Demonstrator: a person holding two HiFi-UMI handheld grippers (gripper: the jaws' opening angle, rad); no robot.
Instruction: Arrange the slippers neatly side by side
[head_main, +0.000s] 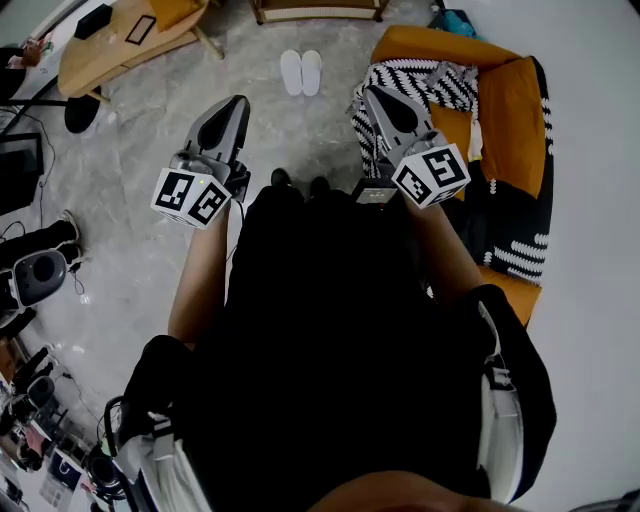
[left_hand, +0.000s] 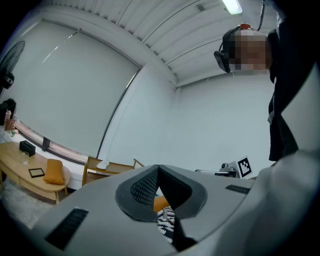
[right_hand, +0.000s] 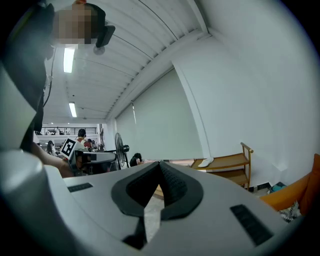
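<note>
Two white slippers (head_main: 301, 72) lie side by side on the grey floor, toes pointing away, straight ahead of the person in the head view. My left gripper (head_main: 238, 103) is held level at the left, well short of them, its jaws shut with nothing between them. My right gripper (head_main: 372, 94) is held level at the right, also shut and empty. In the left gripper view the closed tips (left_hand: 158, 166) point at a pale wall. The right gripper view shows closed tips (right_hand: 159, 163) with a room beyond. Neither gripper view shows the slippers.
An orange sofa (head_main: 510, 100) with a black-and-white zigzag blanket (head_main: 418, 78) stands at the right. A round wooden table (head_main: 120, 40) is at the upper left, a wooden shelf (head_main: 318, 10) at the top. Cables and gear (head_main: 40, 270) lie along the left edge.
</note>
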